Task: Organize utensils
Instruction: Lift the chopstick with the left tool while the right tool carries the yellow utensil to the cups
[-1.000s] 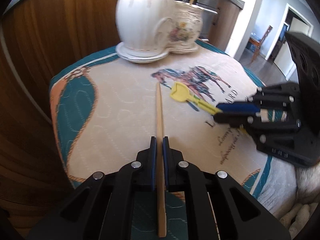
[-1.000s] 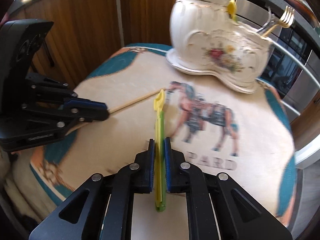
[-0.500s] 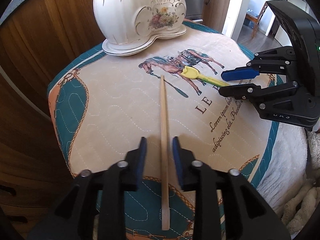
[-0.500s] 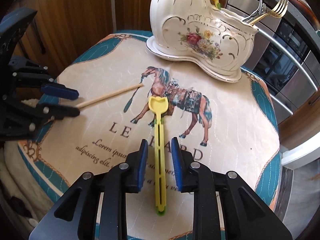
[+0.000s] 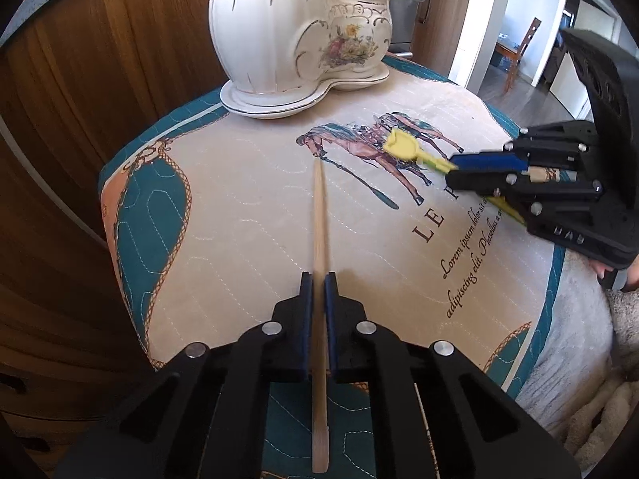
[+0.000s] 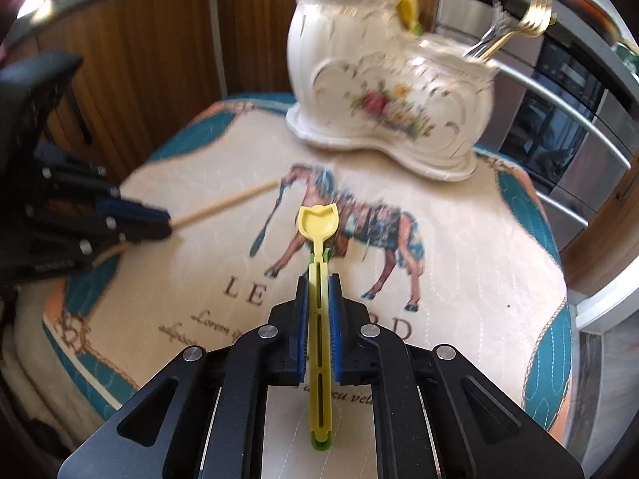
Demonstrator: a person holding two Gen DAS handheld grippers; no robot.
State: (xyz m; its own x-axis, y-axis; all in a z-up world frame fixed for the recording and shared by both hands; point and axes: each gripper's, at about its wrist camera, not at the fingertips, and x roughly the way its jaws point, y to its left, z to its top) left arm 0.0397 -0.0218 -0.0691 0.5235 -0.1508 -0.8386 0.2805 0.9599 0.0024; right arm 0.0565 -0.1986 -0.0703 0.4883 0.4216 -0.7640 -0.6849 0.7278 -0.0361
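You've got both tools loaded right now — the left gripper (image 5: 318,283) has its fingers pinched tight on the wooden chopstick (image 5: 318,215), which pokes out ahead toward the horse print on the quilted mat (image 5: 247,207), and the right gripper (image 6: 318,285) is clamped on the yellow spoon (image 6: 318,223) partway down its slotted handle. The ceramic holder (image 6: 383,92) sits at the far end of the mat, well apart from both. Sticks stand in the tall section, forks (image 6: 515,32) in the low one (another yellow piece seems to sit between, it's blurry). My take: lift each one clear of the mat, tip it upright before you reach the rim, and go one at a time — the two arms look likely to crowd each other otherwise.
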